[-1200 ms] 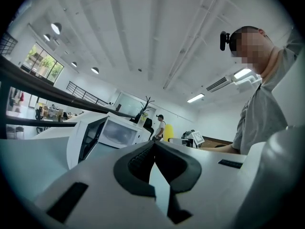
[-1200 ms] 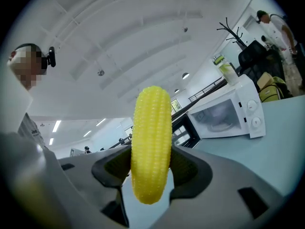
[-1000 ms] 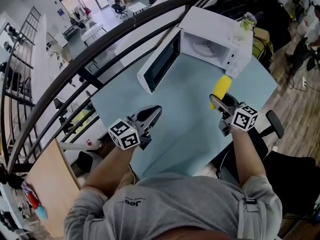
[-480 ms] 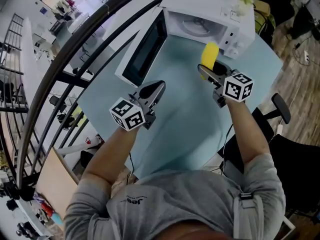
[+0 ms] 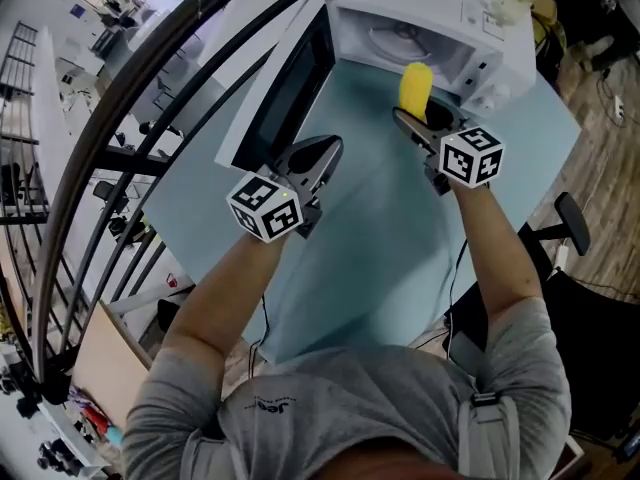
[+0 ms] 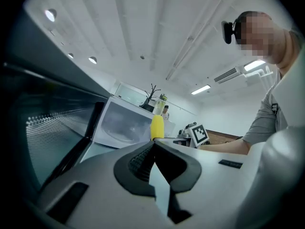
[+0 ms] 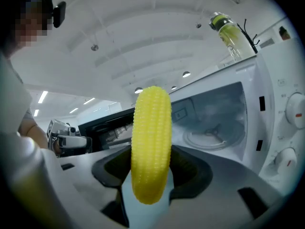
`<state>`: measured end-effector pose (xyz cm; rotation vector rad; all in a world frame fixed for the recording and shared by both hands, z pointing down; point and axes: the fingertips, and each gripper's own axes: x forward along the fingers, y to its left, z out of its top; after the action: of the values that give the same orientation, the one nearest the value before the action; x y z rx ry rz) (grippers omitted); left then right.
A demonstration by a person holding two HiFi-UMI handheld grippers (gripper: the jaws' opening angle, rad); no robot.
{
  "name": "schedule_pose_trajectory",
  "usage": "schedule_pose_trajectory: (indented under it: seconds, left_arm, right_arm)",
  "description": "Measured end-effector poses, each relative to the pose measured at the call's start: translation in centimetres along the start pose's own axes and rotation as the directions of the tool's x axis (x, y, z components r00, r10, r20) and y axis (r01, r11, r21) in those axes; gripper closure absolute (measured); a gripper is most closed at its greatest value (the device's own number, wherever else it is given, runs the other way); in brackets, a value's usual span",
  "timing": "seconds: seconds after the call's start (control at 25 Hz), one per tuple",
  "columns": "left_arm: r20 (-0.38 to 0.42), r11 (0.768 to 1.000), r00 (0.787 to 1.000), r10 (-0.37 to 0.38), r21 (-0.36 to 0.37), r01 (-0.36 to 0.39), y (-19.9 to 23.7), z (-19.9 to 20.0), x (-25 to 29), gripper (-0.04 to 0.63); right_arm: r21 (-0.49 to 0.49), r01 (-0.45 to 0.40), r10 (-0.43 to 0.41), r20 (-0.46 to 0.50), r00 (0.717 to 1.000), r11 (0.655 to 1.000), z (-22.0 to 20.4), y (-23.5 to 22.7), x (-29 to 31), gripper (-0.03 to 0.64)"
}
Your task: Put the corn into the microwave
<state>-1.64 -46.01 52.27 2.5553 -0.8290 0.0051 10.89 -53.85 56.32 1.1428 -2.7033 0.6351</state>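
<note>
Right tool (image 5: pixel 410 118): it is clamping the corn (image 5: pixel 415 88) across the cob's middle, with the cob standing roughly upright between the jaws.
Left tool (image 5: pixel 325 153): it is riding empty with its jaws closed tip to tip, close beside the open door (image 5: pixel 290 88).
Corn's place: it is hanging in the air over the tabletop (image 5: pixel 360 238), right at the mouth of the microwave (image 5: pixel 440 18) but not yet inside.
What is changing: compared with a second ago, both hands are reaching further forward, and the corn is now sitting much closer to the cavity.
Meaning for the task: the carry is nearly finishing. Judging by this, what is remaining is passing the cob through the opening and lowering it onto the glass plate (image 7: pixel 214 137).
</note>
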Motion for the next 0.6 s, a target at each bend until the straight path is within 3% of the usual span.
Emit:
schedule_pose_trajectory:
  seconds: [0.6]
  left_arm:
    - [-0.019, 0.999, 1.0, -0.008, 0.052, 0.009, 2.3, -2.3, 6.6, 0.58]
  right_arm:
    - [-0.062, 0.168, -0.175, -0.138, 0.975, 0.984, -0.1, -9.4, 8.2, 0.367]
